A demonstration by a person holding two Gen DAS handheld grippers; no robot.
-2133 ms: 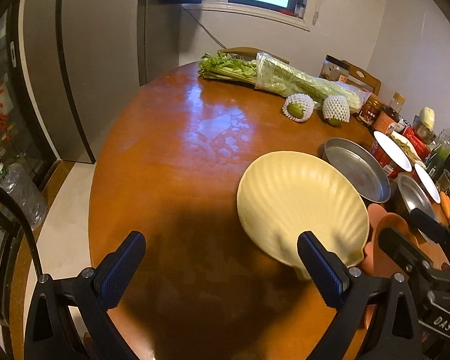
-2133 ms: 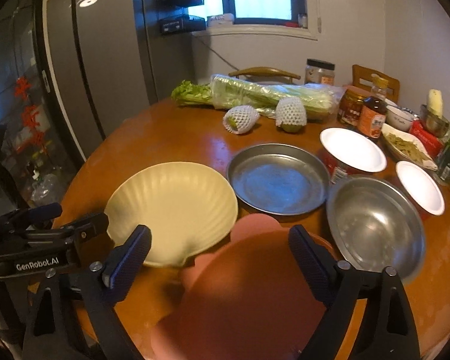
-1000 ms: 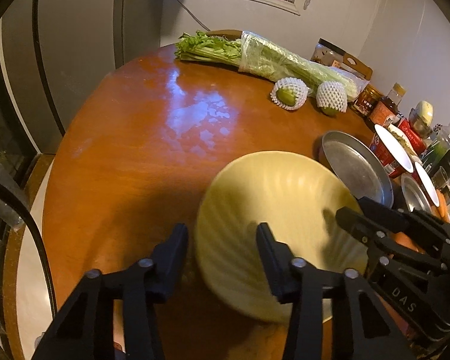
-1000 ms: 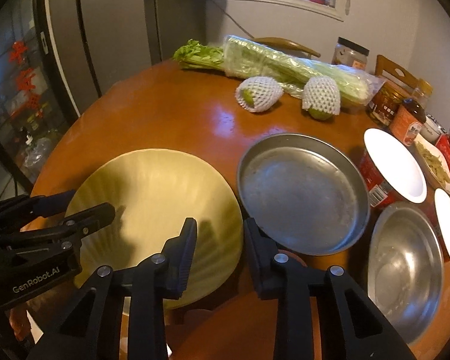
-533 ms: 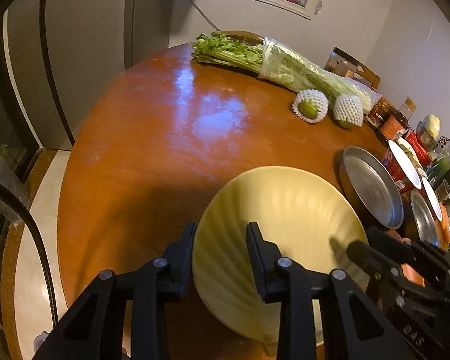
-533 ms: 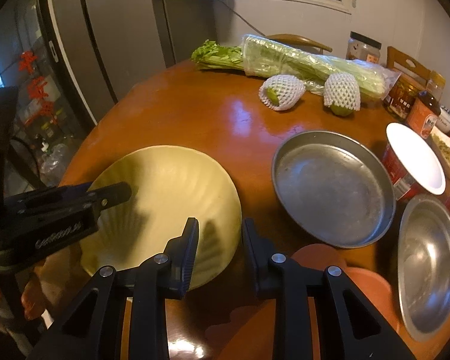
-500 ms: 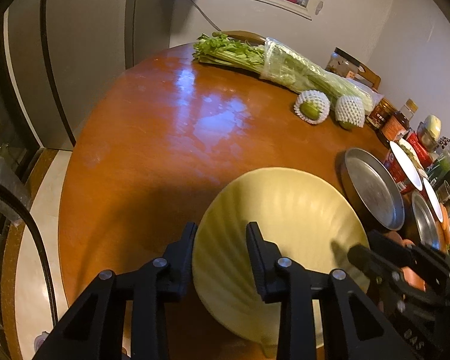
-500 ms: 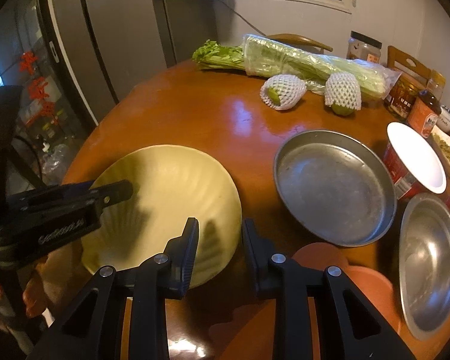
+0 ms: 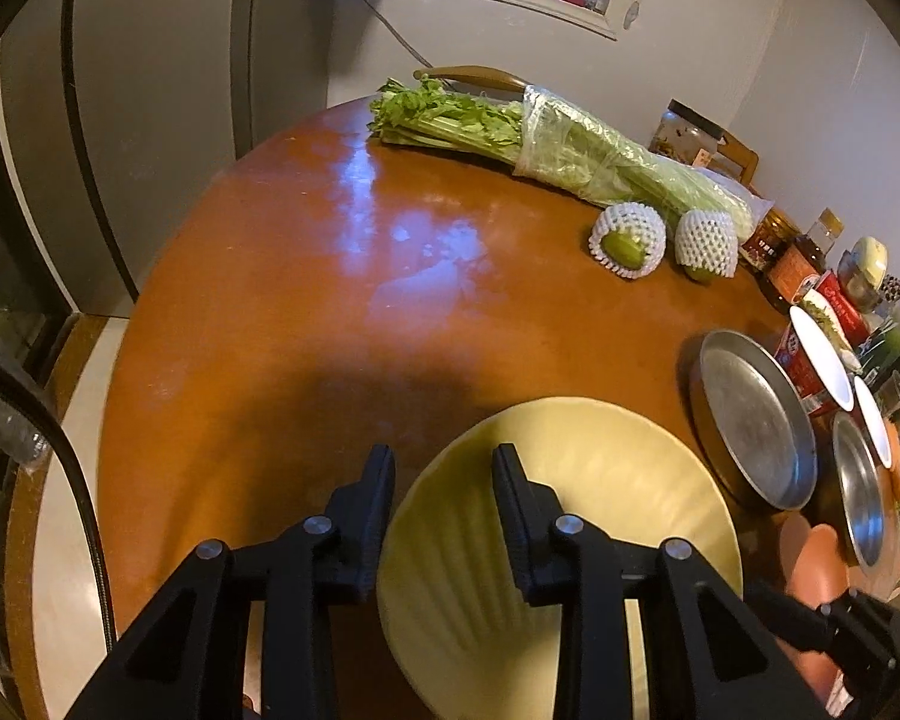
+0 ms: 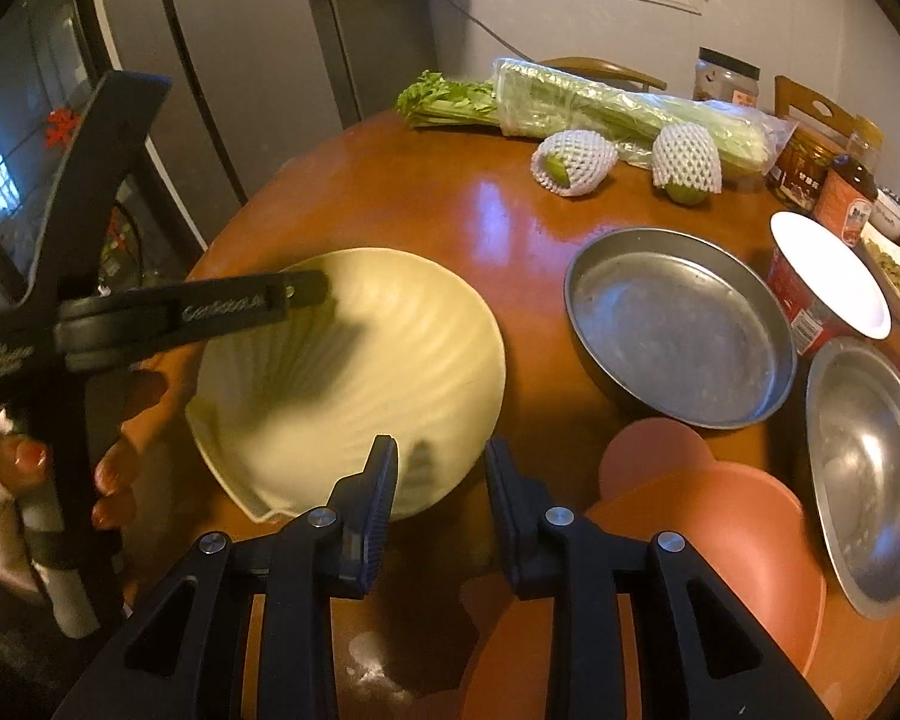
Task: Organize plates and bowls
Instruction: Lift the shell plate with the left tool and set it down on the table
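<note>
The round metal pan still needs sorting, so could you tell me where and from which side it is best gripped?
Take the round metal pan by its far-left rim, one finger inside the low upright wall and one outside, coming down from the side that faces the table. The pan lies flat, so probably only the thin wall offers a hold, and the red cup and pink bowl crowd its other sides.

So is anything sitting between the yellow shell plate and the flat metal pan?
Nothing visible: only bare table separates the yellow shell plate from the flat metal pan. The pink bowl sits nearer the camera, off that line.
</note>
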